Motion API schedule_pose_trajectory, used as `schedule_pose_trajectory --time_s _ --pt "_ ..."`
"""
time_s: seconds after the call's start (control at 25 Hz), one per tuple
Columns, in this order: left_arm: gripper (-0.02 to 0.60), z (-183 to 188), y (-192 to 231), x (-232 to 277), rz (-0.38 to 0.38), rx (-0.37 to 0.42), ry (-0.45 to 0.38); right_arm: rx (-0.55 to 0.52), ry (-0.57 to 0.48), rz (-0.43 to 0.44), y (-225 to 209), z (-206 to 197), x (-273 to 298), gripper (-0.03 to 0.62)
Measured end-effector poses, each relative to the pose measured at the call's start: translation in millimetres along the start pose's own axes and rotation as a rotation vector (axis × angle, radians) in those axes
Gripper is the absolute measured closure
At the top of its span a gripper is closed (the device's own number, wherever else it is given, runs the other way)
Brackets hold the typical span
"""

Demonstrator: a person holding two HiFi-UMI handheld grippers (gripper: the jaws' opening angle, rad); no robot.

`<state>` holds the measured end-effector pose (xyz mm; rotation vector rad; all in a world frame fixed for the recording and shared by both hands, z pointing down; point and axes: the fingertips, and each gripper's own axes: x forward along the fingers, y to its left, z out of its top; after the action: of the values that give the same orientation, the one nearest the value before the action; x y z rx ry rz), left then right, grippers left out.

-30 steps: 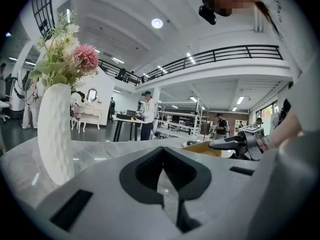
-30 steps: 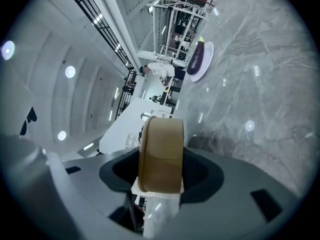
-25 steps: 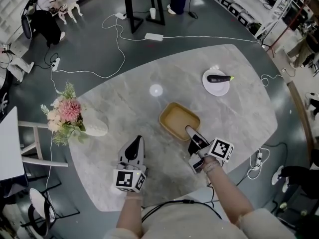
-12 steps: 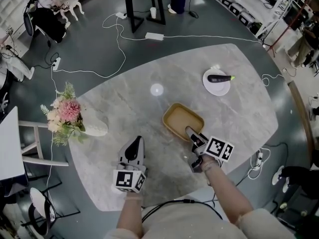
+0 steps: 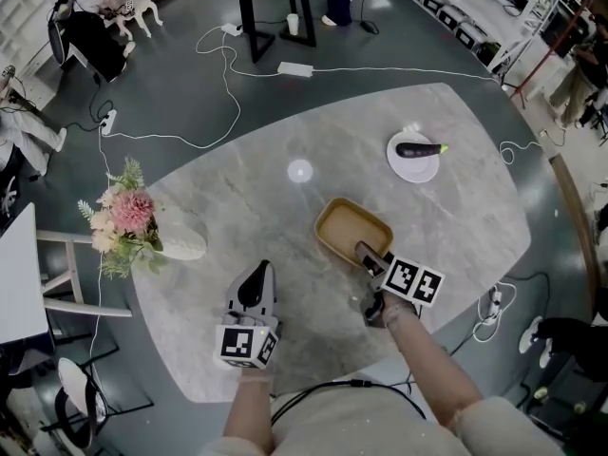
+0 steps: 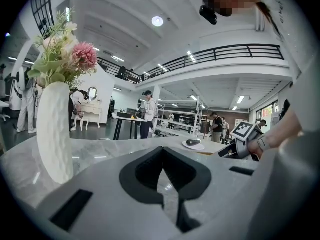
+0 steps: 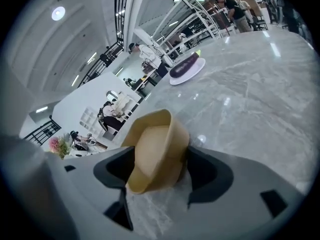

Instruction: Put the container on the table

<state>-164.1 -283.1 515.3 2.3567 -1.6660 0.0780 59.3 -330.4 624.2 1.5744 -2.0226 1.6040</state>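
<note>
The tan rectangular container (image 5: 353, 233) rests on the grey marble table (image 5: 237, 207), right of centre. My right gripper (image 5: 365, 275) straddles its near corner, one jaw inside the rim and one outside. In the right gripper view the container (image 7: 155, 151) fills the space between the jaws of the right gripper (image 7: 157, 159); they are opening, and a gap shows on the left side. My left gripper (image 5: 258, 275) hovers over the table's near left part, away from the container; its jaws (image 6: 162, 171) meet with nothing between them.
A white plate with an eggplant (image 5: 414, 156) lies at the far right of the table. A white vase of flowers (image 5: 128, 221) lies at the left edge. Cables, chairs and people occupy the floor beyond the table.
My right gripper has sunk and tipped downward, and the container has shifted slightly right with it. Its jaws have spread wider. The left gripper has not moved.
</note>
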Motion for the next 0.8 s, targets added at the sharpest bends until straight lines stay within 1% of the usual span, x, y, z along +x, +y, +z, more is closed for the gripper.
schedule_pose_trajectory --time_s 0.36,0.52,0.68,0.8 --pt "0.578 0.1 0.6 -2.0 0.001 -0.002 -0.001 -0.013 0.000 0.003 0.9 -1.0 -2.9 0.261" --pt "0.578 0.2 -1.5 -2.9 -0.002 -0.004 -0.002 -0.027 -0.002 0.019 1.8 -0.5 -5.8 0.260" --pt "0.578 2.3 -4.5 -4.4 -0.007 -0.002 -0.005 -0.050 -0.016 0.026 2.9 2.0 -10.9 0.261" --pt "0.578 3.6 -6.9 -5.8 -0.008 -0.001 -0.008 -0.067 -0.026 0.030 1.5 3.2 -15.2 0.275"
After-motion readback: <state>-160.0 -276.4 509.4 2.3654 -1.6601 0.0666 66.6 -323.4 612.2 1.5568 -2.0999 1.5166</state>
